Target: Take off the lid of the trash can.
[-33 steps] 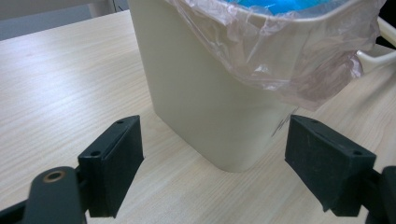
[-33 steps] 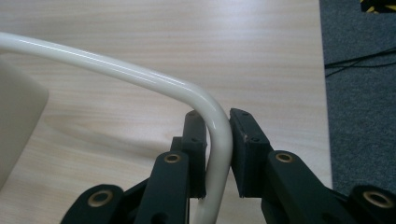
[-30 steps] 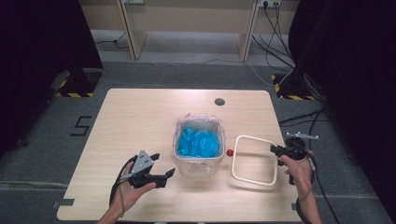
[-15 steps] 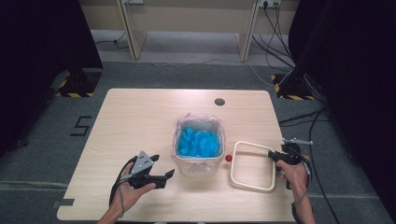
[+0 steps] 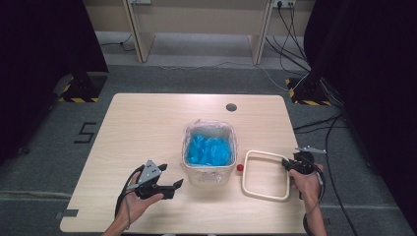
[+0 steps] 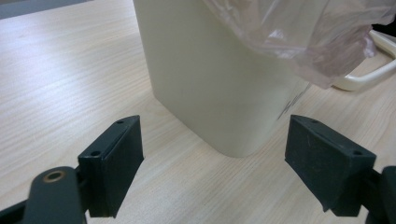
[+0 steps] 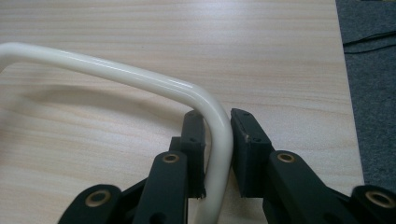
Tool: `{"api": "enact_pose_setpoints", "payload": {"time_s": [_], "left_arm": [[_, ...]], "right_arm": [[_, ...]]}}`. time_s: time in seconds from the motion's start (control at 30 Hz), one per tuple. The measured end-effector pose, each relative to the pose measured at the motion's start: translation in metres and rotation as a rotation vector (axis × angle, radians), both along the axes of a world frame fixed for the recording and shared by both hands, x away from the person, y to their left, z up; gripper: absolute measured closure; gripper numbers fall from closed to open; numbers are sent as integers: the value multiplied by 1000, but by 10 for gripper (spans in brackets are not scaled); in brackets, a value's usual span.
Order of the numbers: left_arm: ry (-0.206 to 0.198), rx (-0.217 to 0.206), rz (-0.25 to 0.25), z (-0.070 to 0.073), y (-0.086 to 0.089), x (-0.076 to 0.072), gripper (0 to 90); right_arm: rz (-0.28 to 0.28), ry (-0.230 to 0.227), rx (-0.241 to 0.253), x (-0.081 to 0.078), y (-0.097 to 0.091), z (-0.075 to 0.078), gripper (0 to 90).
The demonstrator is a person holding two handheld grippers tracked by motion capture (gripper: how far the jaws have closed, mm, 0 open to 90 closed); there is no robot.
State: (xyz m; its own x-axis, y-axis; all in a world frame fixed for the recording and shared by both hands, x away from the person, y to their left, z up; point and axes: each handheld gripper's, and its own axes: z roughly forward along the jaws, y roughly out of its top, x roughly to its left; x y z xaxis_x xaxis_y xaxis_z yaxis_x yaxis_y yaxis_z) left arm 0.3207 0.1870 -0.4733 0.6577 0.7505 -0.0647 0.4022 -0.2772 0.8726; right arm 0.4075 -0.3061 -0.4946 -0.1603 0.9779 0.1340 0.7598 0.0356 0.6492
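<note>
A cream bin point(image 5: 209, 172) lined with a clear plastic bag point(image 5: 196, 125) stands mid-table, with blue material point(image 5: 210, 150) inside. My left gripper point(image 5: 174, 188) rests to its near left, open. In the left gripper view the jaws point(image 6: 215, 128) stand wide apart facing the bin's corner point(image 6: 224, 93), not touching it, and the bag point(image 6: 303, 37) hangs over the rim. A cream rectangular ring point(image 5: 265, 174) lies right of the bin. My right gripper point(image 5: 286, 164) is shut on its right side. In the right gripper view both pads point(image 7: 215, 114) clamp the ring's bar point(image 7: 219, 135) beside a rounded corner.
A small red object point(image 5: 240, 167) lies on the wooden table point(image 5: 147, 113) between bin and ring. A round cable hole point(image 5: 231, 106) sits at the far edge. The table's right edge runs just beyond my right hand. Cables point(image 5: 314, 123) trail over the grey floor.
My right gripper and the ring in it have shifted slightly toward the near edge of the table. The left gripper and the bin have stayed put.
</note>
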Motion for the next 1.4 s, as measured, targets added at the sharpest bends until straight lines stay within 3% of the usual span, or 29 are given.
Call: {"api": "enact_pose_setpoints", "payload": {"time_s": [0.6,0.7,0.87,1.13,1.4], "left_arm": [[15,0,11,-5,4,2,186],[17,-3,14,-5,4,2,186],[21,-5,17,-6,6,2,186],[32,-10,21,-9,8,2,185],[32,-21,22,-8,9,2,182]], "right_arm": [[-14,-33,-35,-8,4,-1,699],[-32,-42,-42,-9,5,2,590],[-21,-96,-25,-14,10,12,489],[-14,-134,-3,-14,17,18,360],[-3,-155,54,-16,26,26,277]]}}
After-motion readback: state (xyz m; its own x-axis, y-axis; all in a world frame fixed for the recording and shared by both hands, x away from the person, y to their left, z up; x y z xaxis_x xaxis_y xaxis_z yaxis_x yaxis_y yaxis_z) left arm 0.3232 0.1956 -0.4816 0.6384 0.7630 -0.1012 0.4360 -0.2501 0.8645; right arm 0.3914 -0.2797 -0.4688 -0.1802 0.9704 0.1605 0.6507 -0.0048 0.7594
